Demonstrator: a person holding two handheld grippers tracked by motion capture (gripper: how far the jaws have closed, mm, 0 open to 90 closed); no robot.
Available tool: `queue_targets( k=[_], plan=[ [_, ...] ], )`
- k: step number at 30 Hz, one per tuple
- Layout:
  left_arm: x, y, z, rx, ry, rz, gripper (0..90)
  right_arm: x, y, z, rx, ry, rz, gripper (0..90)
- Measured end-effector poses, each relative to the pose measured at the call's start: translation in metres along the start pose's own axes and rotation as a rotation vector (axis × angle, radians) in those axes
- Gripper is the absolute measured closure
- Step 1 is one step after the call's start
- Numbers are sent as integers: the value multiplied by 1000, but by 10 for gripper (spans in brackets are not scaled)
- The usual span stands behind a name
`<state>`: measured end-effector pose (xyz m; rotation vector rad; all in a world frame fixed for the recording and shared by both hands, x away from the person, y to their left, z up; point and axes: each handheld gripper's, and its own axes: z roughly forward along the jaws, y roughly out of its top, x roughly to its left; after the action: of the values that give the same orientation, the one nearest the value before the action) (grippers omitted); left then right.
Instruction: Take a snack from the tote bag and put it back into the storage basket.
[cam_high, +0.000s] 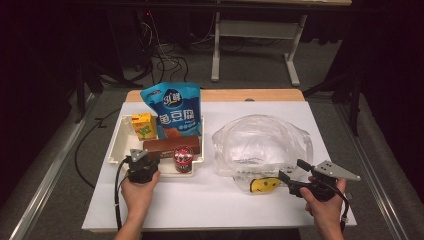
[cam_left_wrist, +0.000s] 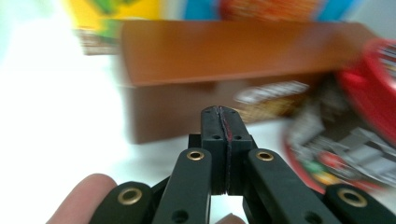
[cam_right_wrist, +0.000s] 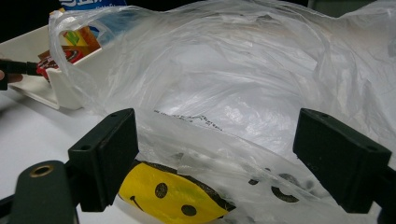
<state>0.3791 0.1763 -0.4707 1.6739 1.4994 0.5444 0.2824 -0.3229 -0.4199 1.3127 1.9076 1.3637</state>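
Left hand-held gripper (cam_high: 143, 161) clenched empty at the tray; right hand-held gripper (cam_high: 295, 175) released at the bag.

Left jaws pressed flat together with nothing between, aimed at the long brown box (cam_high: 171, 145) inside the white tray (cam_high: 116, 145), red-lidded can (cam_high: 183, 158) just beside, probably a snack tin, though blurred up close. Right jaws spread wide, straddling the crumpled clear plastic bag (cam_high: 262, 142) on the table (cam_high: 210, 200), yellow smiley print (cam_right_wrist: 173, 198) low between them.

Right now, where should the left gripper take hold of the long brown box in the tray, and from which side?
Grip the brown box near its left end, across its narrow width, from above. It lies flat and long; the red can crowds its right part. The left gripper, now shut, must open first.
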Motion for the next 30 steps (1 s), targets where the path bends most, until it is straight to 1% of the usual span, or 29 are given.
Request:
queue_targets(
  k=[2, 4, 6, 8, 11, 13, 14, 15, 17, 18, 19, 21, 22, 23, 24, 25, 26, 27, 29, 30],
  plan=[
    [5, 1, 2, 1, -4, -11, 895, 0, 0, 0, 0, -1, 1, 150],
    [5, 2, 3, -6, 15, -8, 887, 0, 0, 1, 1, -1, 0, 151],
    [6, 2, 4, -5, 8, -13, 885, 0, 0, 1, 4, 0, -2, 150],
    [5, 2, 4, -5, 8, -5, 887, 1, 0, 2, 4, 1, -3, 151],
    [6, 1, 2, -19, 3, -11, 887, 0, 0, 2, 5, 0, -3, 151],
    [5, 0, -3, -28, 0, -8, 883, 0, 0, 1, 4, -2, -1, 151],
    [5, 0, -6, -33, -5, 0, 882, 0, 0, 1, 3, -3, -4, 151],
    [5, -1, -9, -43, -20, 5, 870, 0, 0, 0, 2, -5, 0, 151],
    [5, 0, -17, -54, -39, 12, 821, 0, 0, 0, 4, -10, -13, 151],
    [5, 0, -21, -65, -50, 15, 787, 0, -1, 0, 5, -14, -20, 151],
    [4, 0, -24, -77, -57, 15, 730, -1, -1, -1, 5, -13, -22, 151],
    [2, 2, -32, -103, -66, 25, 629, -1, -1, -1, 5, -15, -13, 151],
    [-1, 4, -35, -104, -81, 33, 541, -1, -1, -1, 2, -16, -14, 151],
    [-4, 7, -37, -90, -110, 39, 470, -1, -1, -1, 3, -18, -16, 151],
    [-6, 8, -39, -86, -134, 40, 360, -1, -1, -1, 3, -19, -17, 151],
    [-9, 10, -41, -81, -152, 59, 288, -1, -1, -2, 3, -18, -16, 151],
    [-12, 11, -44, -84, -163, 92, 221, -1, -1, -2, 3, -19, -16, 151],
    [-15, 11, -48, -87, -180, 120, 173, -2, -1, -2, 4, -21, -20, 151],
    [-15, 11, -53, -93, -214, 146, 111, -3, -1, -3, 2, -23, -14, 151],
    [-15, 10, -55, -98, -209, 159, 78, -4, -1, -3, 1, -24, -12, 151]
  ],
)
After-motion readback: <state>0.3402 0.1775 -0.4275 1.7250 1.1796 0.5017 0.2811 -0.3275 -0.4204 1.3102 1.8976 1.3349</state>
